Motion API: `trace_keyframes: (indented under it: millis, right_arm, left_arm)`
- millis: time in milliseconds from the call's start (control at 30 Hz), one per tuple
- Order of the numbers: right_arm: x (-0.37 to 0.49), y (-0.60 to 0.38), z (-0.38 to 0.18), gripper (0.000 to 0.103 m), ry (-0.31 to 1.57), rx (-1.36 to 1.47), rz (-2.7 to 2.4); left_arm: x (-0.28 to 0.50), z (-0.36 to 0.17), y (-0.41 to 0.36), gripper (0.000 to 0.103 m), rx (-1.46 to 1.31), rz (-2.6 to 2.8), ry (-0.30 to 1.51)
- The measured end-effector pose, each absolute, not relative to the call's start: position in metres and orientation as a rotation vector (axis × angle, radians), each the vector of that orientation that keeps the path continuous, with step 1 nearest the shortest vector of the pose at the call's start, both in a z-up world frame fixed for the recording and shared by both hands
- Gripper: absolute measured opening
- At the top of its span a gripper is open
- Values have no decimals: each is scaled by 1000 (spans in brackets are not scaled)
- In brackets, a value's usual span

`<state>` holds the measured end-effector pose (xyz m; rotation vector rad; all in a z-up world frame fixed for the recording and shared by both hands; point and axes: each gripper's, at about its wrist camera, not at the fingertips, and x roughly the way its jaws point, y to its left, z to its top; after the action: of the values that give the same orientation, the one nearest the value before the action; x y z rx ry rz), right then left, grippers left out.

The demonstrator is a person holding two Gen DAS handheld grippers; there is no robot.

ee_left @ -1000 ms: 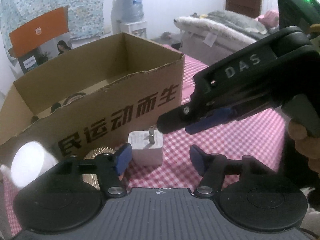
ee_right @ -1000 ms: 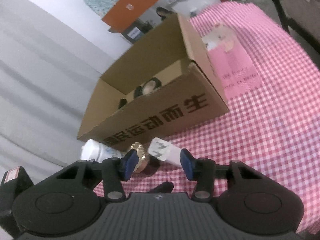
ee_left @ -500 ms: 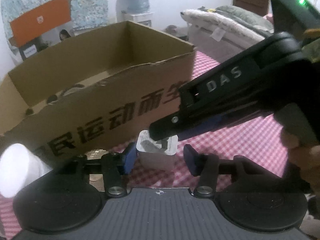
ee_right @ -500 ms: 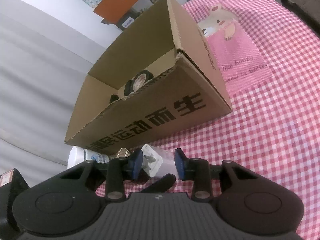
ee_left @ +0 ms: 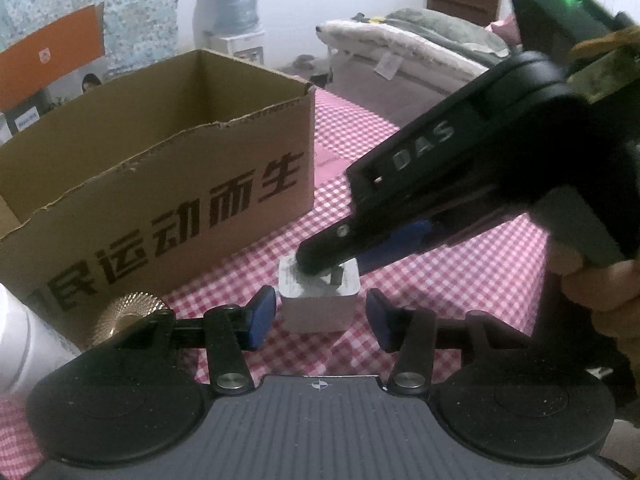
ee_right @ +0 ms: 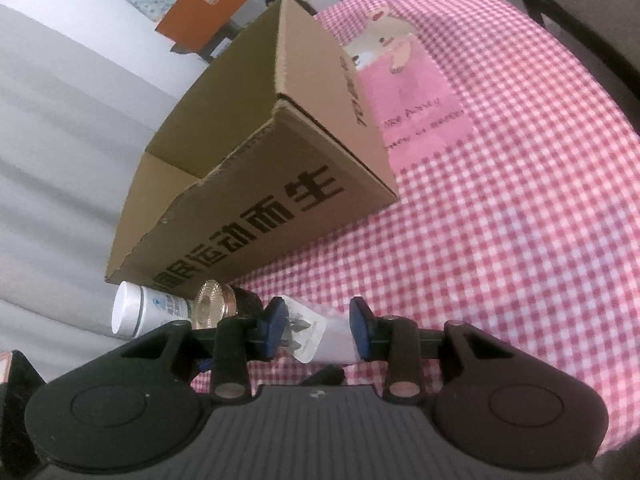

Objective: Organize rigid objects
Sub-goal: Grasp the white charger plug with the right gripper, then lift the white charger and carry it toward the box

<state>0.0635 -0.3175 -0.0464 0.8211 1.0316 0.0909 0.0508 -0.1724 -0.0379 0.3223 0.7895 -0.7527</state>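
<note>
A white plug adapter [ee_left: 318,300] stands on the pink checked tablecloth in front of an open cardboard box [ee_left: 160,184]. My left gripper [ee_left: 320,316] is open with the adapter between its blue pads, which stand apart from it. My right gripper [ee_right: 318,330] comes in from the right and closes around the adapter [ee_right: 320,338] with its pads against its sides; the right gripper also shows in the left wrist view [ee_left: 320,256], its tip over the adapter's prongs. A gold ridged cap [ee_left: 128,314] and a white bottle [ee_right: 144,316] lie left of the adapter.
The box [ee_right: 260,184] stands just behind the adapter, with black printing on its front wall. A pink cartoon patch [ee_right: 408,92] lies on the cloth right of the box. A sofa [ee_left: 400,48] and a water dispenser [ee_left: 236,8] stand beyond the table.
Both grippers have moved in on the adapter. The right gripper's pads have narrowed until they sit against its sides. The left gripper came closer and stays open around it.
</note>
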Motion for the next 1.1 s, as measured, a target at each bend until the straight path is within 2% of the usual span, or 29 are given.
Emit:
trace_keyframes:
  millis: [300,467,1100]
  right_arm:
    - [55,-319,-47,43,1035,868,60]
    - [57,-315,-51,43,1047,886,67]
    - [67,-313,-48,44,1042,844,106]
  left_arm:
    - [61,-48,-184,52,367,-752,803]
    - [67,-49,-186,43,368,-744,810]
    - [71,-42,-187,42,357,-717,850]
